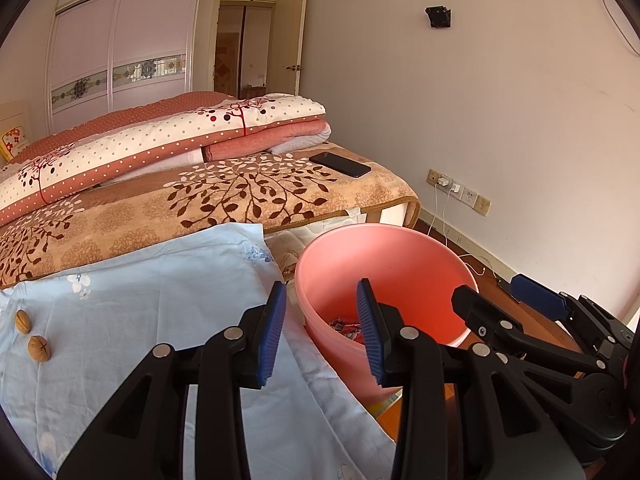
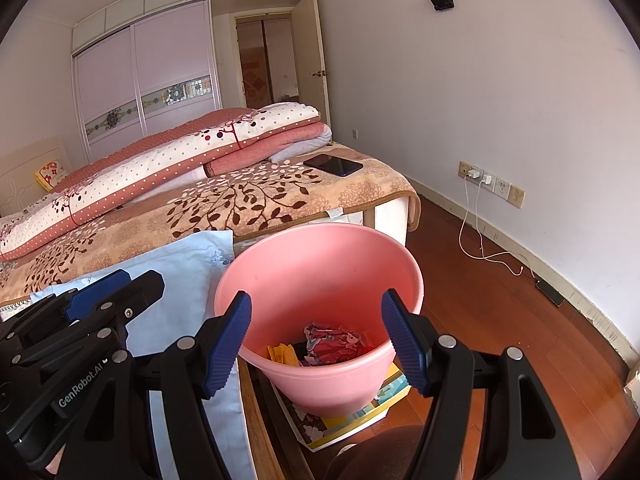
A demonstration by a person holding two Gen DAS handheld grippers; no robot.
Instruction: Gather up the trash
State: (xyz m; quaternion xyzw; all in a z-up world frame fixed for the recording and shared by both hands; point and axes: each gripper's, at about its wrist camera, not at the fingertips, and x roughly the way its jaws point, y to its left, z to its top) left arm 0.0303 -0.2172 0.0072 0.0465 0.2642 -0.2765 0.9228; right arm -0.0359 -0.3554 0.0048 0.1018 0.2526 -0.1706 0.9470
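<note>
Lying at the far left of the left wrist view only, two walnuts [image 1: 33, 336] rest on the pale blue cloth [image 1: 160, 300], well apart from the pink bucket [image 1: 400, 256]. The left gripper [image 1: 322, 320] hangs with its jaws apart and empty, straddling the cloth's edge and the bucket's near rim. Only a sliver of the bucket's contents shows there; the right wrist view looks straight in and shows crumpled paper trash [image 2: 334, 342] and a yellow scrap [image 2: 282, 354] on the bottom. The right gripper [image 2: 316, 340] hovers over the bucket's near side, jaws wide apart, holding nothing. Farther right, a white cable [image 2: 478, 240] trails across the wooden floor [image 2: 500, 320].
</note>
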